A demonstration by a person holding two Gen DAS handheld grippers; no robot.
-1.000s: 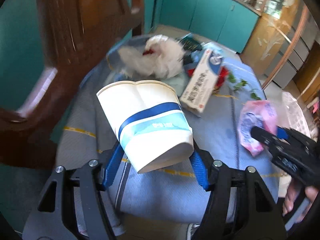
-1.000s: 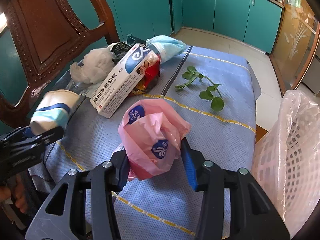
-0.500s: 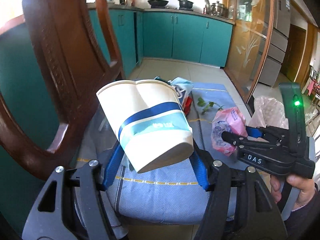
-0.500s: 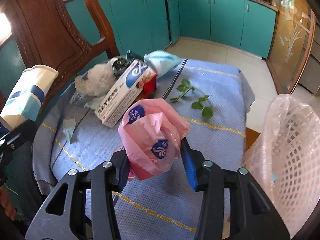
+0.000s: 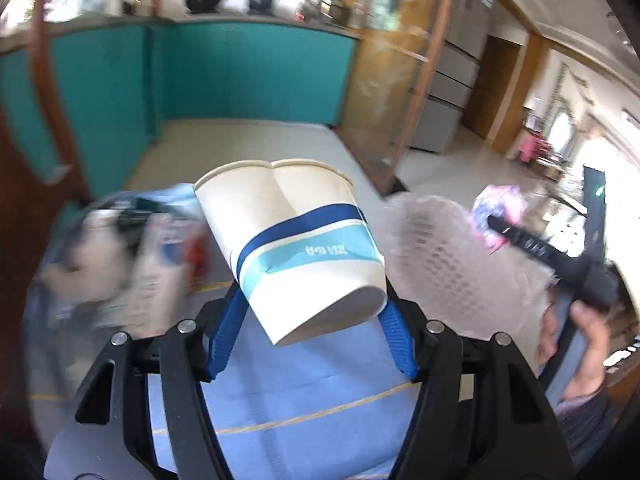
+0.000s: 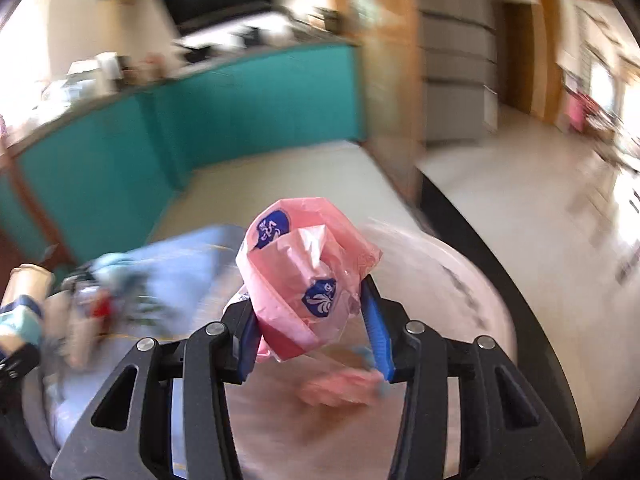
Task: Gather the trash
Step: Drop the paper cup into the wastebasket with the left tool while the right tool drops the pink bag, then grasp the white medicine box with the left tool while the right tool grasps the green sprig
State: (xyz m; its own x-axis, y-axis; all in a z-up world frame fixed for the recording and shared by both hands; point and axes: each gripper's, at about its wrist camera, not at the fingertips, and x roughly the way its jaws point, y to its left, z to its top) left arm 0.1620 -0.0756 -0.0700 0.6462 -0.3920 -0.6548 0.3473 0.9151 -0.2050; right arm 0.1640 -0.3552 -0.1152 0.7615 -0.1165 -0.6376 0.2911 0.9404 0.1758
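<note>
Currently left gripper (image 5: 312, 320) is clamped on a dented paper cup (image 5: 296, 248); right gripper (image 6: 312, 330) is clamped on a crumpled pink plastic bag (image 6: 304, 276), both lifted clear of the blue cloth (image 5: 304, 392). Best move: centre each load over the lined mesh basket (image 5: 452, 268) mouth before releasing, bag first. Left view shows the basket's rim at right, beside the cup; right view looks down into it, blurred, trash already inside.
</note>
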